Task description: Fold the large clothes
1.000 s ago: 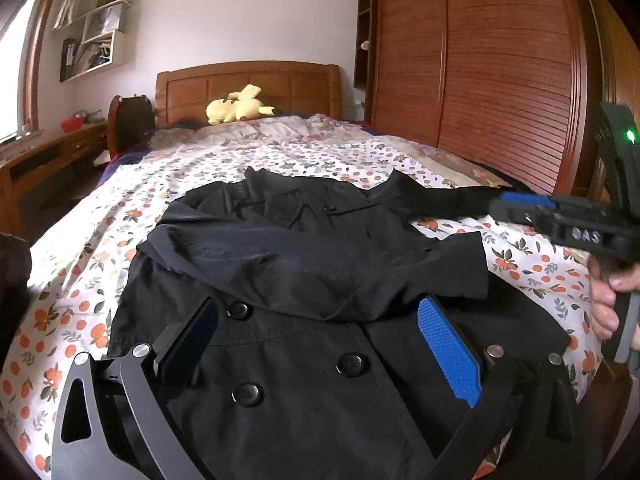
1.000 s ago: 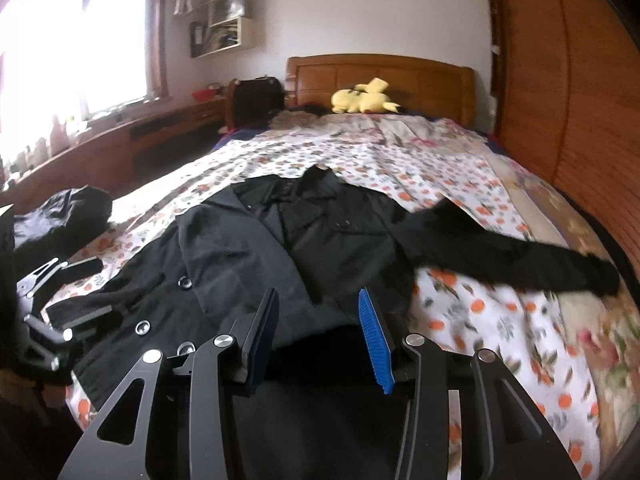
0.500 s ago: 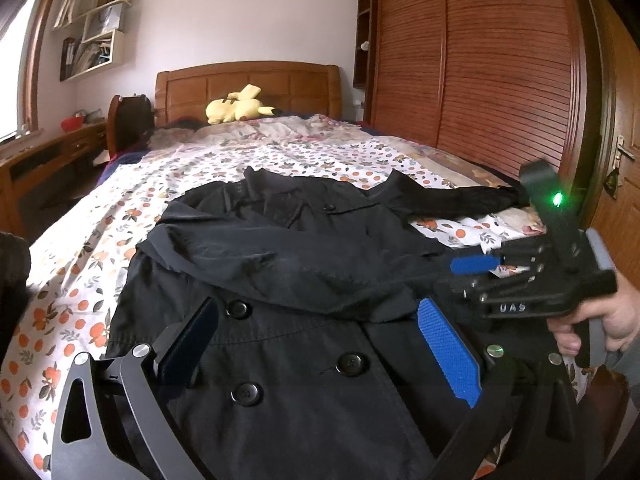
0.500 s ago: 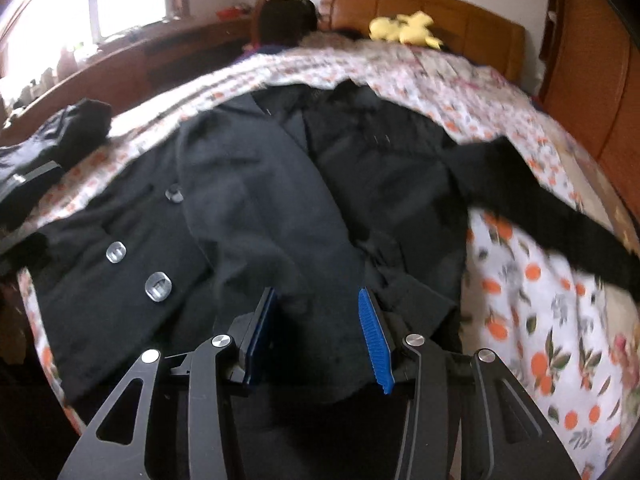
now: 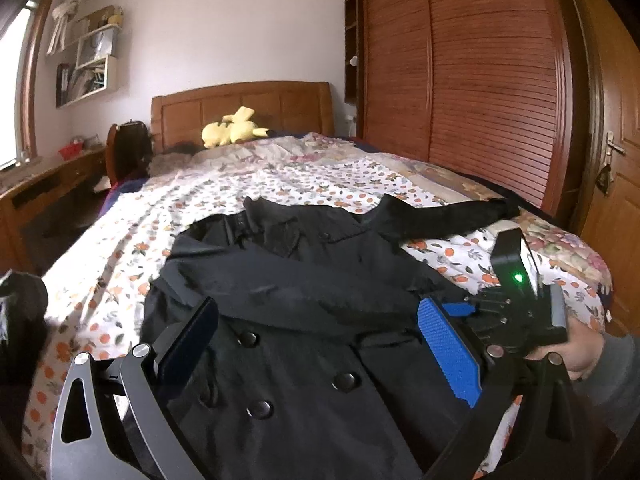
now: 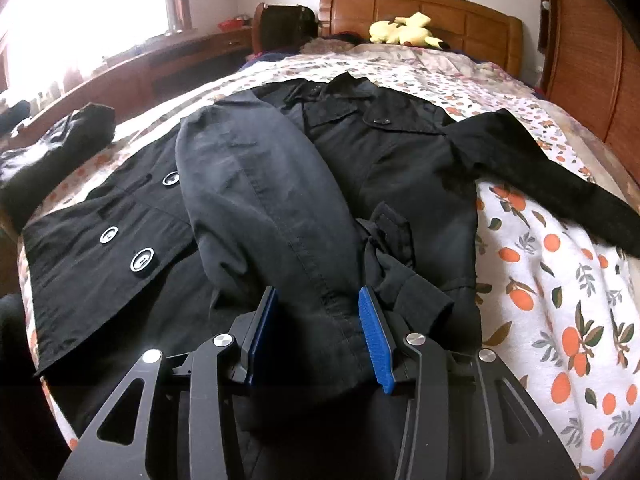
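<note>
The left claw [image 5: 316, 344] hangs with its jaws wide apart above the buttoned front of the black double-breasted coat [image 5: 304, 300], which lies spread on the floral bed [image 5: 120, 236]. One sleeve [image 6: 256, 200] is folded across the chest. The right claw [image 6: 320, 336] is clamped on that sleeve's cuff end.

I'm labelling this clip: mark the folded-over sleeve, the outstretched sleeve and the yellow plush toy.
folded-over sleeve [image 6: 256, 184], right wrist view, on its upper arm cloth.
outstretched sleeve [image 6: 552, 176], right wrist view, on its middle stretch.
yellow plush toy [image 5: 230, 133], left wrist view, on its body.
</note>
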`<state>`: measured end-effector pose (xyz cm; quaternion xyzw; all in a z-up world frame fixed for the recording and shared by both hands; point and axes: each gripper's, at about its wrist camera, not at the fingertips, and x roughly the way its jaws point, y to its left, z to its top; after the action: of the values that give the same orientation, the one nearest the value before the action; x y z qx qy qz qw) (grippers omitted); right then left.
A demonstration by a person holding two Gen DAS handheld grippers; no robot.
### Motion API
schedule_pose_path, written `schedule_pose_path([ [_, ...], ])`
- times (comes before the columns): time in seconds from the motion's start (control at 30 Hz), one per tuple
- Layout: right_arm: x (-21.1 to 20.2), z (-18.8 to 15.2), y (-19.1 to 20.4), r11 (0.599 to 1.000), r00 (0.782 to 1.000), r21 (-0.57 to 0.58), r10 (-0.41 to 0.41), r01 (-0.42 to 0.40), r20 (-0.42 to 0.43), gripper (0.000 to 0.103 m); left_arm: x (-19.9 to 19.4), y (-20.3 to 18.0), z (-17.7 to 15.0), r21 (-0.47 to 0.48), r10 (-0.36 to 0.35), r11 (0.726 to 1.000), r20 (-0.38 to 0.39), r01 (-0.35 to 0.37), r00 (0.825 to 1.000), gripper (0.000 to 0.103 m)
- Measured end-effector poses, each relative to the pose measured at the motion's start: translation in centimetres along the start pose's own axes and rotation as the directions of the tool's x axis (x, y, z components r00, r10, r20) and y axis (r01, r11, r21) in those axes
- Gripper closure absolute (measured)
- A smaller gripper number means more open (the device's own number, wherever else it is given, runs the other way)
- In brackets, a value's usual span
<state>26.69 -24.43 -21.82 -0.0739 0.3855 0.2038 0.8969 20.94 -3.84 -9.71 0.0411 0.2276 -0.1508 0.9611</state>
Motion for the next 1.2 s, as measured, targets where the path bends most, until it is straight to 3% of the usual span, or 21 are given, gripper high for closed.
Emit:
schedule_pose_path([
  [0.37, 0.1, -0.3, 0.3, 1.000, 1.000, -0.008, -0.009, 0.009, 0.017, 0.063, 7.2, 2.1, 0.3, -0.020, 0.022, 1.000, -0.034, -0.023, 0.999, 0.003],
  [0.7, 0.2, -0.3, 0.4, 1.000, 1.000, -0.010, -0.012, 0.012, 0.018, 0.063, 12.6, 3.8, -1.7, -0.030, 0.011, 0.999, -0.059, -0.013, 0.998, 0.003],
  [1.07, -0.3, -0.1, 0.6, 0.999, 0.999, -0.023, -0.034, 0.034, 0.022, 0.063, 12.7, 4.0, -3.3, -0.046, 0.028, 0.999, -0.018, -0.028, 0.999, 0.003],
  [1.2, -1.7, 0.5, 0.6, 0.999, 0.999, -0.011, -0.032, 0.032, 0.031, 0.056, 11.7, 3.7, -3.5, -0.035, 0.036, 0.999, 0.027, -0.035, 0.999, 0.003],
])
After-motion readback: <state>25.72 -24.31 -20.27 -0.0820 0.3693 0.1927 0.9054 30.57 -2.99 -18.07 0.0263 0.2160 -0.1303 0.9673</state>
